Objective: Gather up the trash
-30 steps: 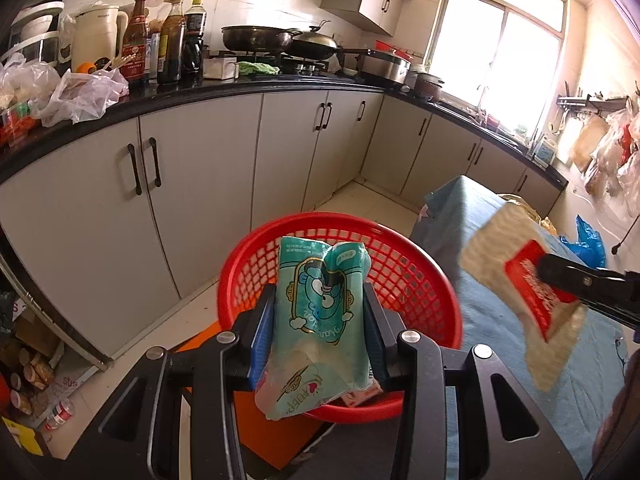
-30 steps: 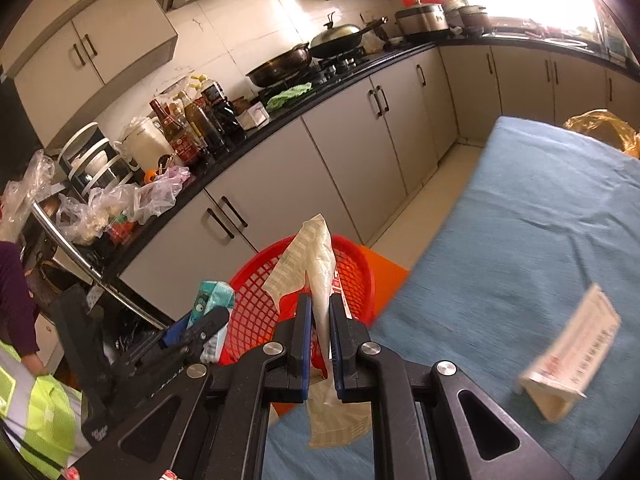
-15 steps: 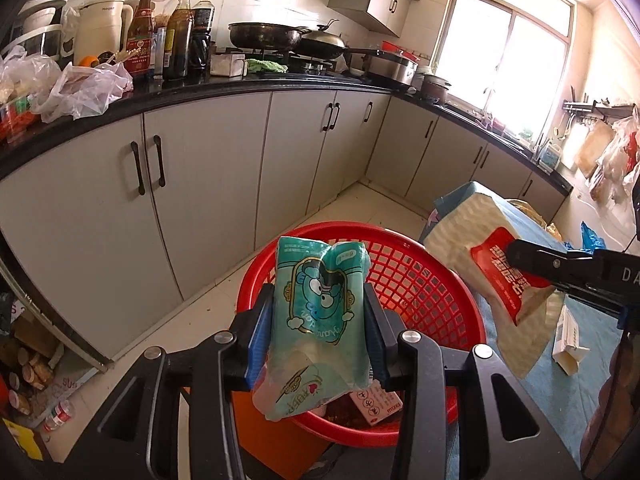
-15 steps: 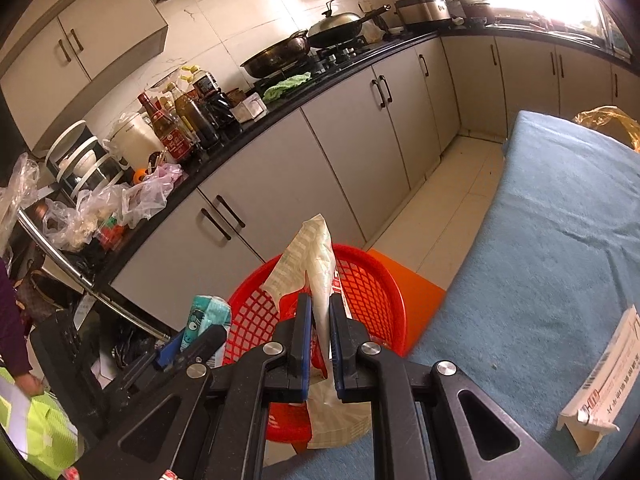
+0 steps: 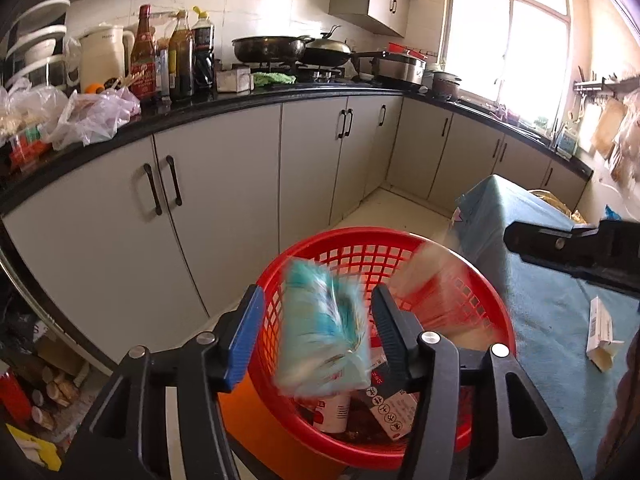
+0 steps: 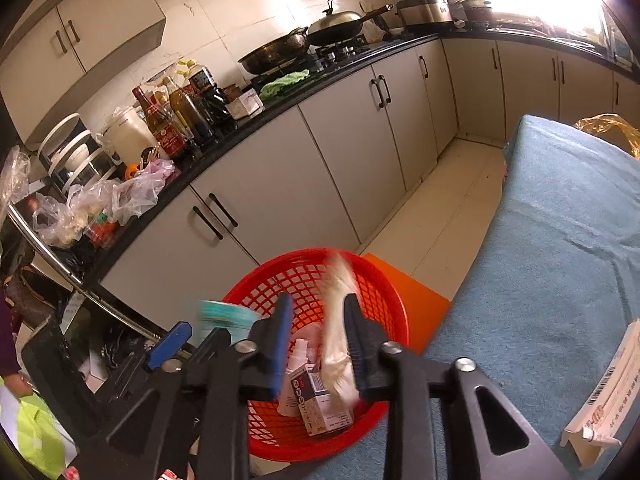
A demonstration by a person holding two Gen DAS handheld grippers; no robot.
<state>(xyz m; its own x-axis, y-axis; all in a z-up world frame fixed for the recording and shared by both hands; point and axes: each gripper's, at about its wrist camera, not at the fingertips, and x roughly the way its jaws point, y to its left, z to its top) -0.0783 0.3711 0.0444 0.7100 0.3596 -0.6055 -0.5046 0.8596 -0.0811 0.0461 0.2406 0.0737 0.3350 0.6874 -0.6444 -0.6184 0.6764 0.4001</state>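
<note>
Both grippers, left gripper (image 5: 316,316) and right gripper (image 6: 316,336), are opening over the red basket (image 5: 496,320), teal packet (image 5: 324,336) and beige wrapper (image 6: 338,344) dropping free; next, grab the carton (image 6: 600,396) off the surface.

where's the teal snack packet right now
In the left wrist view the blurred teal snack packet is mid-frame between the opening left tongs, loose of both pads, dropping over the round red plastic basket beside the blue-clothed table.

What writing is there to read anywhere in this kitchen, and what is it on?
Nothing reads clearly.
Carton in the red basket: black Chinese characters, too small.
Box on the blue cloth: barcode and red print, blurred.
Teal packet: motion-blurred.
Red-labelled bottle, kettle: lettering too small.
</note>
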